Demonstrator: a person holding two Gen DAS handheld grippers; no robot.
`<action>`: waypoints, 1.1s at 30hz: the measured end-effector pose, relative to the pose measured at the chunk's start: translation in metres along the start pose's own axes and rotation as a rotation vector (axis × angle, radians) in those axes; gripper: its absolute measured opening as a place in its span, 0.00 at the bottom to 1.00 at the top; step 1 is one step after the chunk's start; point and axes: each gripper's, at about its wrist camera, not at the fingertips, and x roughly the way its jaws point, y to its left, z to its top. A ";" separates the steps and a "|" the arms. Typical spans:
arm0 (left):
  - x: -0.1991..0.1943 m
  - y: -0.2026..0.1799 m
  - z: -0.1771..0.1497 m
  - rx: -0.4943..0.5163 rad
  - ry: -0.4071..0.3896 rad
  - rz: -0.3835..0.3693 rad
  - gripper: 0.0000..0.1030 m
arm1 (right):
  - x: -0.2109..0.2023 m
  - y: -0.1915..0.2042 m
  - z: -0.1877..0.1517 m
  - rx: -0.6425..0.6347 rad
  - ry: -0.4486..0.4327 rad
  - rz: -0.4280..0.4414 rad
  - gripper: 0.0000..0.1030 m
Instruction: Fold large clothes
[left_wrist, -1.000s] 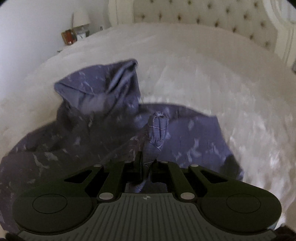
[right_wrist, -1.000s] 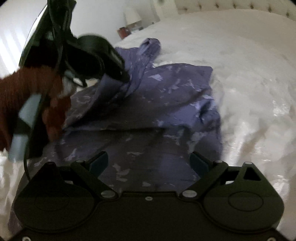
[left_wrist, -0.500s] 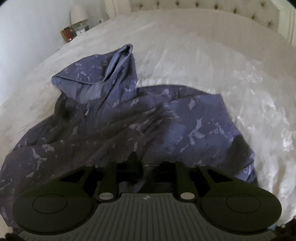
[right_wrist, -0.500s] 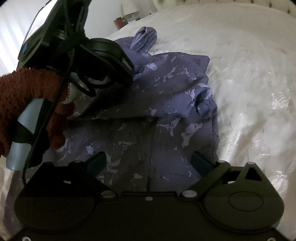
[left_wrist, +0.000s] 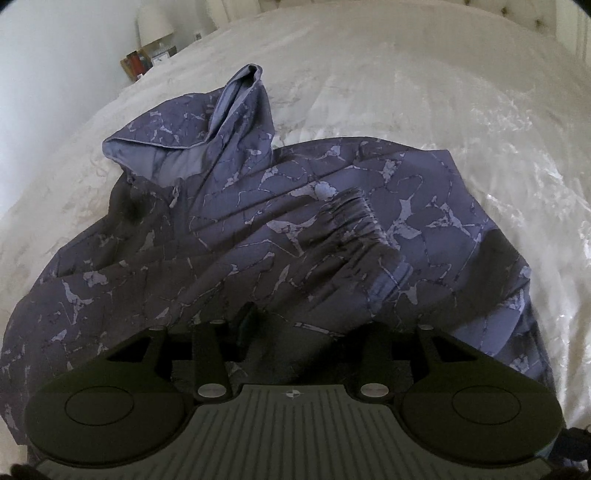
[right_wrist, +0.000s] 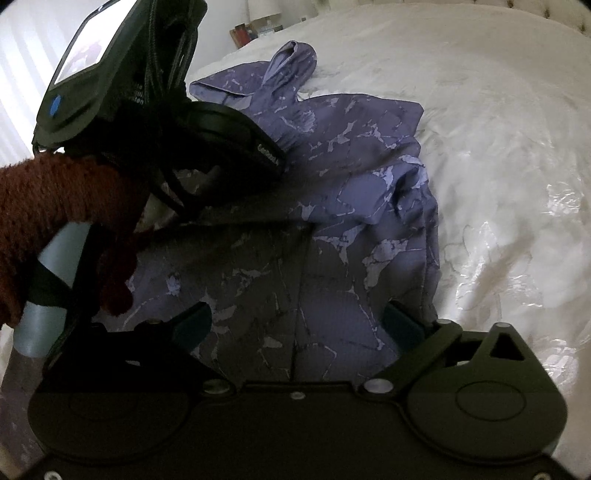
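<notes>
My left gripper (left_wrist: 291, 325) is hovering low over the near part of a purple hoodie (left_wrist: 280, 236) with a pale marbled print, which is lying spread on a white bed (left_wrist: 406, 66); its jaws are standing apart with nothing between them, though the right fingertip is hidden behind a fold of cloth. A sleeve with a gathered cuff (left_wrist: 354, 221) is lying folded across the hoodie's middle, and the hood (left_wrist: 236, 110) is standing partly upright at the far end, its paler lining showing. A lamp (left_wrist: 153, 22) and some small items are sitting on a nightstand (left_wrist: 147, 61) at the bed's far left corner. My right gripper (right_wrist: 297, 325) is also open, its teal-tipped fingers (right_wrist: 192, 325) spread wide just above the near part of the hoodie (right_wrist: 332, 206), gripping nothing. In the right wrist view my left gripper (right_wrist: 207, 129) is appearing at the upper left, held by my hand (right_wrist: 62, 214) in a reddish knitted glove, with a lit screen (right_wrist: 83, 55) on its back.
</notes>
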 end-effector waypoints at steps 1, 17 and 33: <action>0.000 -0.001 0.000 0.004 -0.001 0.003 0.40 | 0.000 0.000 0.000 -0.002 0.001 -0.001 0.98; 0.007 -0.005 -0.005 0.040 0.004 0.046 0.56 | 0.004 0.002 -0.001 -0.034 0.015 -0.013 0.99; 0.011 -0.007 -0.010 0.062 0.001 0.090 0.71 | 0.007 0.004 -0.002 -0.072 0.028 -0.030 0.99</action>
